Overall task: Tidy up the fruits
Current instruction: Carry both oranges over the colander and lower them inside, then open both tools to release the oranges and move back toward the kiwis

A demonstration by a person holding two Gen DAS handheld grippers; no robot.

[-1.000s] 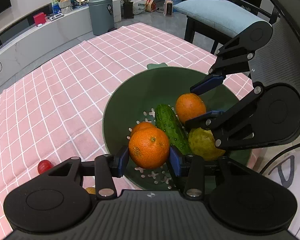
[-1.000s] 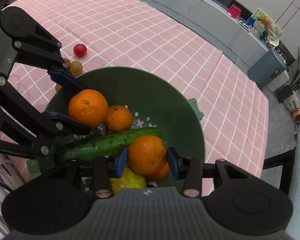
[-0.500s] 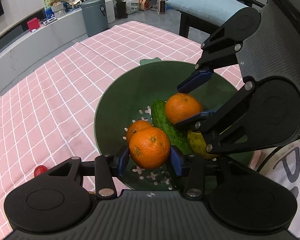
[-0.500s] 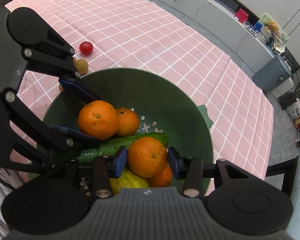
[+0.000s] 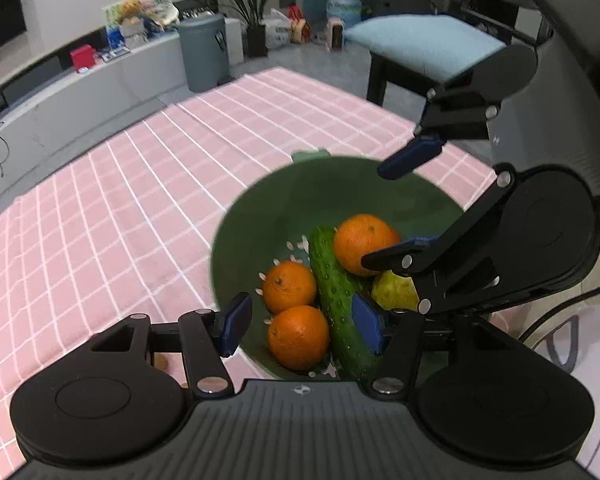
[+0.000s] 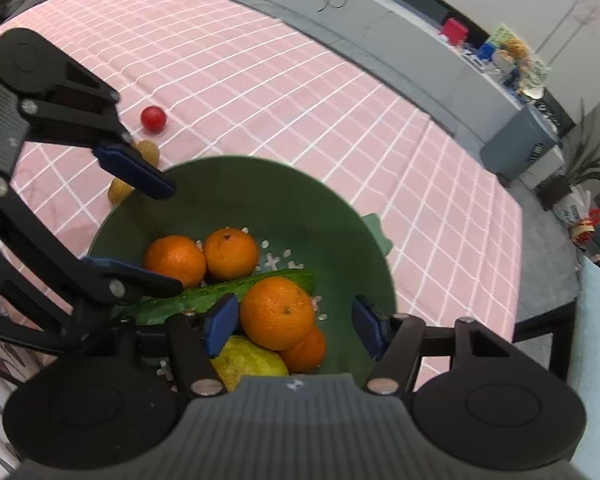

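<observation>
Both grippers over green colander point(image 5: 260, 216) on pink-checked worktop point(image 5: 100, 220). Left gripper point(image 5: 302, 322) fingers just opened, apart, orange point(image 5: 298, 338) lying free between them. Right gripper point(image 6: 290, 320) fingers just opened too, orange point(image 6: 277, 312) loose atop cucumber point(image 6: 220, 294).

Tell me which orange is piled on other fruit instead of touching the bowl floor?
The orange between the right tongs, resting on the pear and another orange.

A pink checked tablecloth point(image 6: 284, 92) carries the green colander point(image 6: 260, 196), a red fruit point(image 6: 153, 118) (small) and two brownish ones point(image 6: 149, 151).
</observation>
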